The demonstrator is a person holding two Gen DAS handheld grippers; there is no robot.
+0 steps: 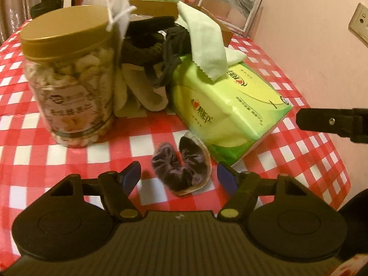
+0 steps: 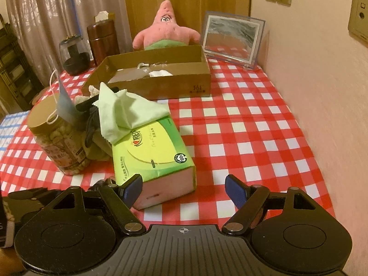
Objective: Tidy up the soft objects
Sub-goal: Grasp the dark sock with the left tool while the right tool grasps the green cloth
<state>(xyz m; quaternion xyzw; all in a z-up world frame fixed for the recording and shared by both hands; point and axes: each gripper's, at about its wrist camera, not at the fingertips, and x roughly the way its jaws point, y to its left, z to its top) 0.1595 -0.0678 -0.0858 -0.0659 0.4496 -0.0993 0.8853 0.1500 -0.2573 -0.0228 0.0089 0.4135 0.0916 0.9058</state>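
From the left wrist, your left gripper (image 1: 179,173) hangs low over the table (image 1: 69,158) with its fingers (image 1: 132,173) spread wide, and the dark scrunchie (image 1: 181,169) lies between them, untouched, just in front of the tissue pack (image 1: 230,115). This looks like the pick-up step: the next move calls for you to come down a little, centre the scrunchie and close on its bunched fabric, which should squash easily, so take a good bite. The pack's near corner sits just beside the scrunchie on the right, so your right-hand finger could catch it. Left of the pack stands the jar (image 1: 69,87), and between jar and pack is a heap of soft things: black cords (image 1: 158,53), pale cloth (image 1: 142,96), and a green cloth (image 1: 204,43) draped over the pack's far end. A white mask (image 1: 110,2) hangs above the jar lid. Your right gripper's finger pokes in from the right, past the pack. From the right wrist, your right gripper (image 2: 184,189) is empty, fingers (image 2: 234,192) wide apart, its left finger close to the pack's (image 2: 149,151) near end; I can't tell whether it touches. Beyond the pack lies the open box (image 2: 161,85), probably where the soft things go, nearly empty apart from a bit of white. Behind the box stands a pink plush (image 2: 165,30), and right of it a picture frame (image 2: 232,39). The way from pack to box looks open on the right; on the left the jar (image 2: 57,142) and the heap crowd it.
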